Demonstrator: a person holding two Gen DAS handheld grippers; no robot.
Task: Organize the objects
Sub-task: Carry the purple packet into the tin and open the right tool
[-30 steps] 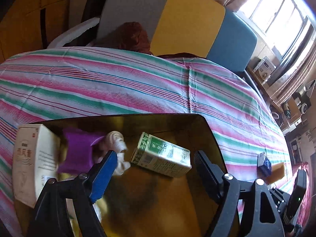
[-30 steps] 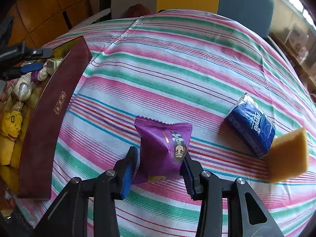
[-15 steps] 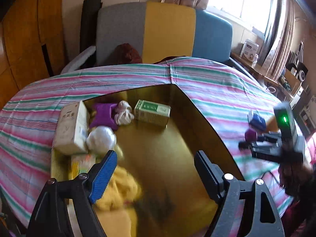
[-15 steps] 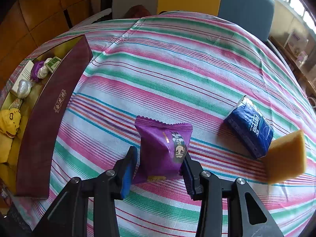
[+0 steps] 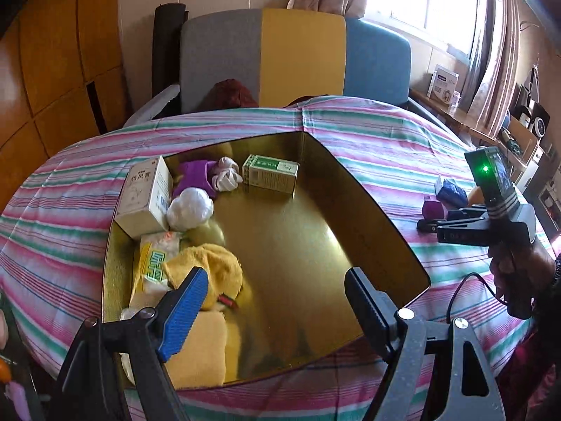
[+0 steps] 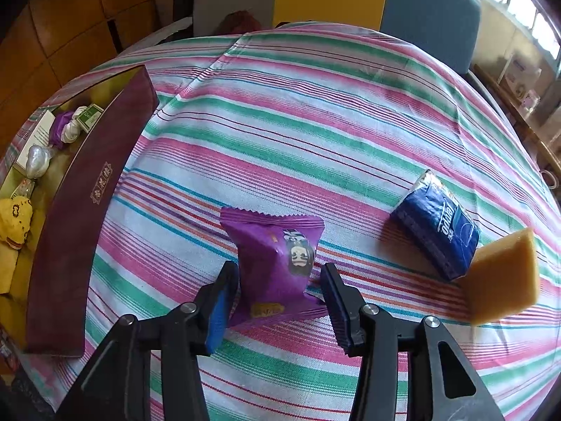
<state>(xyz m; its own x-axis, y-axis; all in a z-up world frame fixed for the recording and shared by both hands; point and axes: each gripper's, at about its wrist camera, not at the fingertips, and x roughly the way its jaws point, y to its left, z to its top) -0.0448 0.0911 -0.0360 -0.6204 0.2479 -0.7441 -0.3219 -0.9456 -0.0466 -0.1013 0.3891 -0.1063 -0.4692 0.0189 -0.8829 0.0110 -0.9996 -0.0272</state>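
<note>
My left gripper (image 5: 277,301) is open and empty, held above the near end of the gold-lined box (image 5: 364,210). The box holds a green carton (image 5: 270,173), a white carton (image 5: 145,194), a white ball (image 5: 190,208), a purple packet (image 5: 194,179) and yellow cloths (image 5: 207,270). My right gripper (image 6: 278,301) is closed around a purple snack packet (image 6: 277,259) that stands on the striped tablecloth (image 6: 298,129). The packet sits between the pads, which touch its sides. In the left wrist view the right gripper (image 5: 429,222) is right of the box.
A blue tissue pack (image 6: 438,224) and a yellow sponge (image 6: 501,280) lie right of the purple packet. The box's maroon wall (image 6: 87,207) stands left of it. A grey, yellow and blue chair back (image 5: 298,56) is behind the table.
My left gripper has pulled back and up from deep in the box, so the whole box shows now. The right gripper has stayed on the purple packet.
</note>
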